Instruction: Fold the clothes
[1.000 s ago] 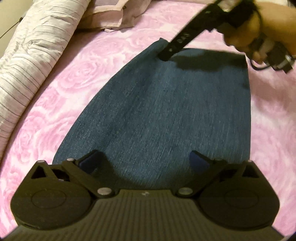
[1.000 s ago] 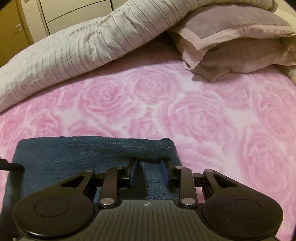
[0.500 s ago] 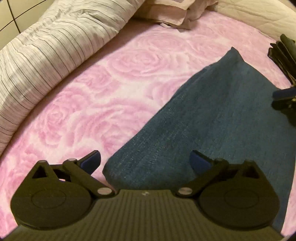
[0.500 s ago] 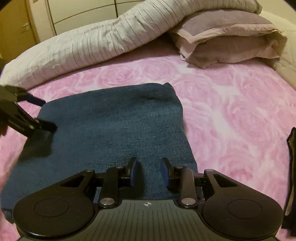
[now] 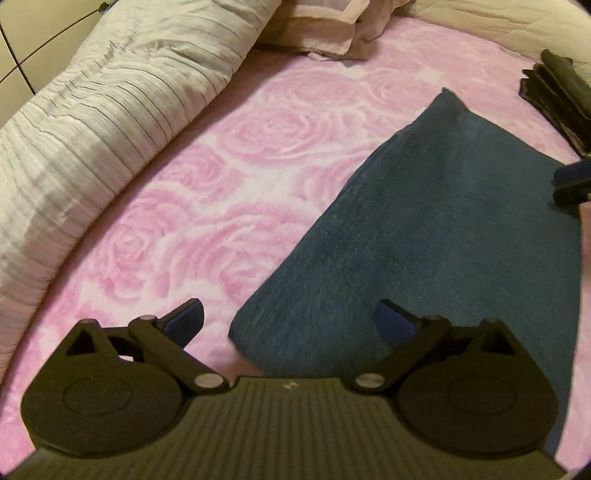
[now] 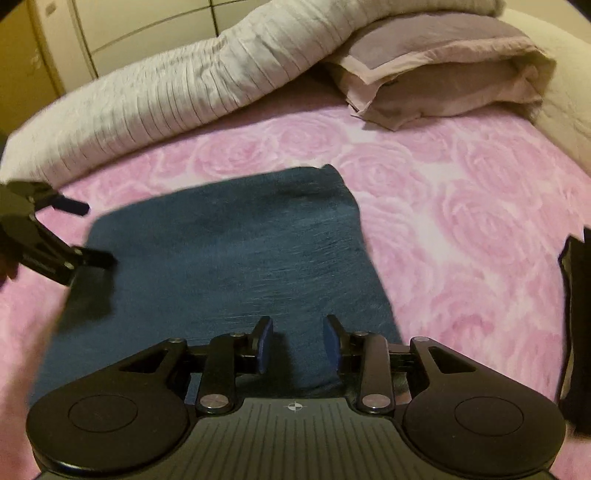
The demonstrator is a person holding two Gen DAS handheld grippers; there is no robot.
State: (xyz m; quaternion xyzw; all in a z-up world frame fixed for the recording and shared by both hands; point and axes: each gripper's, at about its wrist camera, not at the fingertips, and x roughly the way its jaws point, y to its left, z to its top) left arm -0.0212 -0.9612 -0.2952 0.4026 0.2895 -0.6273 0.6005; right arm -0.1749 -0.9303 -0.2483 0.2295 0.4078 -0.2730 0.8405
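Note:
A folded blue denim garment (image 5: 443,221) lies flat on the pink rose-patterned bed sheet (image 5: 240,166). My left gripper (image 5: 290,319) is wide open over the garment's near left corner, with nothing between its fingers. In the right wrist view the same denim garment (image 6: 229,258) spreads out ahead. My right gripper (image 6: 297,343) hovers at its near edge, fingers a small gap apart and holding nothing. The left gripper (image 6: 70,236) shows at the left edge there, open beside the denim. A fingertip of the right gripper (image 5: 572,181) pokes in at the right edge of the left wrist view.
A rolled striped white duvet (image 5: 92,129) runs along the left and back of the bed. Beige pillows (image 6: 443,74) lie at the head. A stack of dark folded clothes (image 5: 557,96) sits right of the denim, also seen as dark clothes (image 6: 576,314). Cupboard doors (image 6: 129,29) stand behind.
Both grippers have pulled back from the denim's far edge toward its near side. The left view has swung toward the garment's left corner. The denim now lies flat, with neither gripper on it.

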